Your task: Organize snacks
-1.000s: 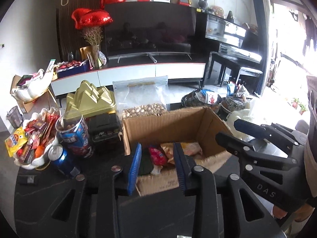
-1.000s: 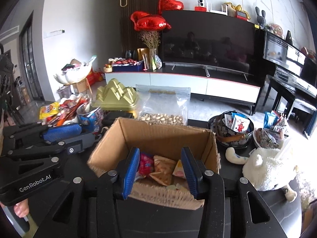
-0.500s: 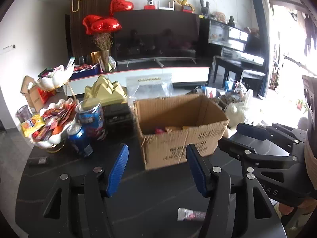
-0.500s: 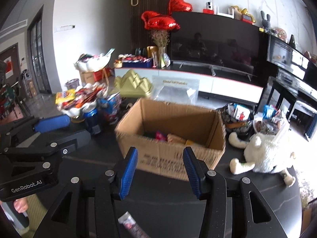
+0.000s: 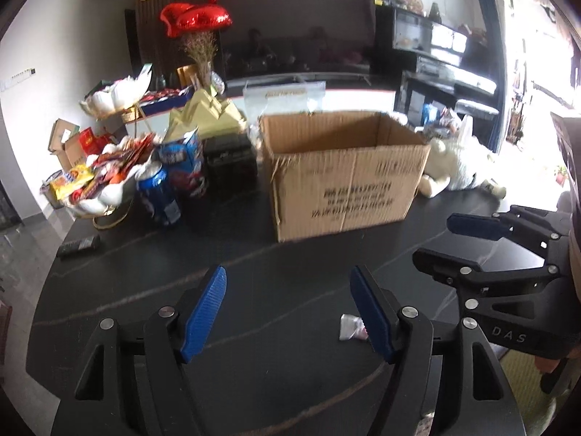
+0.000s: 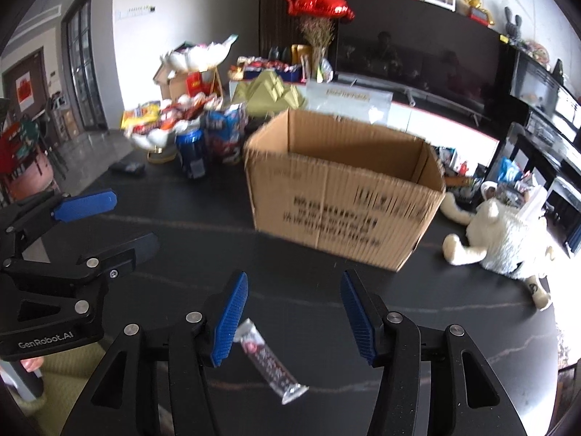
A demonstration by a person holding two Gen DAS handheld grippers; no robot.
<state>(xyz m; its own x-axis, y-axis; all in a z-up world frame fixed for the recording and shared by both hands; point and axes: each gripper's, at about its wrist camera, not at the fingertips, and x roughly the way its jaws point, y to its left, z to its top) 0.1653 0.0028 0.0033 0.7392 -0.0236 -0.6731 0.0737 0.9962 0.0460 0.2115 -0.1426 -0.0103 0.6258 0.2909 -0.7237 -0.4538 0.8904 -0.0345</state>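
An open cardboard box (image 5: 345,178) stands on the black table (image 5: 254,254); it also shows in the right wrist view (image 6: 345,196). A small clear snack packet (image 6: 268,358) lies flat on the table between the right gripper's fingers, close to the left one; its end shows in the left wrist view (image 5: 350,327). My left gripper (image 5: 288,312) is open and empty, well short of the box. My right gripper (image 6: 294,312) is open and low over the packet. Each gripper shows at the other view's edge.
A white dish of snack packets (image 5: 98,178), a blue can (image 5: 159,196) and a blue snack tub (image 5: 185,160) stand left of the box. A white plush toy (image 6: 508,239) lies to its right. A dark remote (image 5: 78,245) lies at the left table edge.
Both grippers have pulled back from over the box and dropped toward the near table. The left jaws have opened wider. The snack packet has come into view under the right gripper.
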